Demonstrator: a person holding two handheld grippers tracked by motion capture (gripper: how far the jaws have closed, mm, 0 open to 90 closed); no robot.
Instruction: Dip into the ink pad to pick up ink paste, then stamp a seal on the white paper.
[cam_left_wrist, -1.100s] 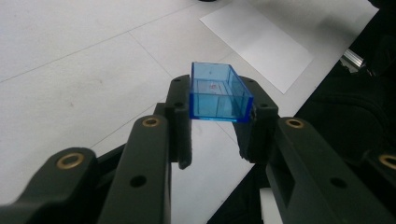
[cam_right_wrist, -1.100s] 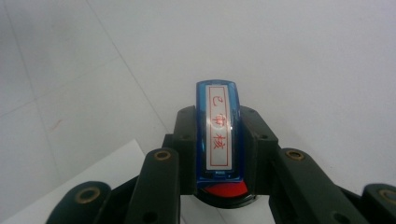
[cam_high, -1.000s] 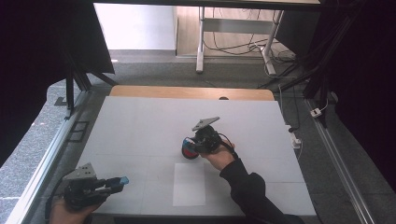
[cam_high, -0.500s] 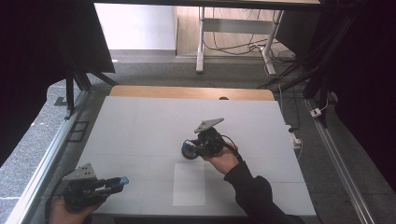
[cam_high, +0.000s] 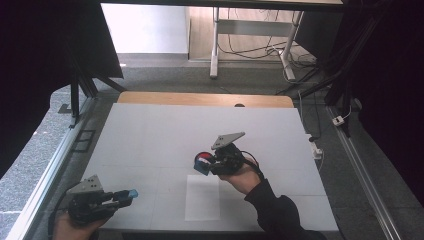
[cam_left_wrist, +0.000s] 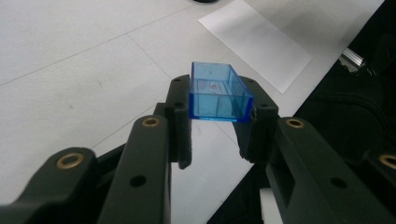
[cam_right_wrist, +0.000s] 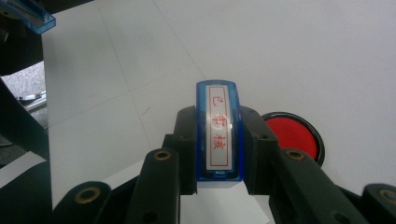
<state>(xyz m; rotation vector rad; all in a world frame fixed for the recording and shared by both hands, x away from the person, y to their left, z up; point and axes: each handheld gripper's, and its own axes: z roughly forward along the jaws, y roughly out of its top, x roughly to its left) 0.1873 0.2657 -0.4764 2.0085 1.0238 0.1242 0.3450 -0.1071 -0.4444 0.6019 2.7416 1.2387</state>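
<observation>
Right gripper view showed the right gripper (cam_right_wrist: 218, 140) clamped on a blue stamp (cam_right_wrist: 218, 133), just beside the red ink pad (cam_right_wrist: 292, 134). The left gripper (cam_left_wrist: 218, 122) pinched the stamp's clear blue cap (cam_left_wrist: 217, 93). Inking seemed finished; next, probably pressing onto the paper sheet (cam_high: 202, 197) nearby.

1. The white table (cam_high: 150, 135) lies bare across its far half, with open room for a hand to pass
2. A round red ink pad (cam_right_wrist: 292, 135) sits just beside the right gripper (cam_high: 207, 162), low on the table
3. A flat paper sheet (cam_high: 202, 197) lies near the front edge, between both grippers, no barrier
</observation>
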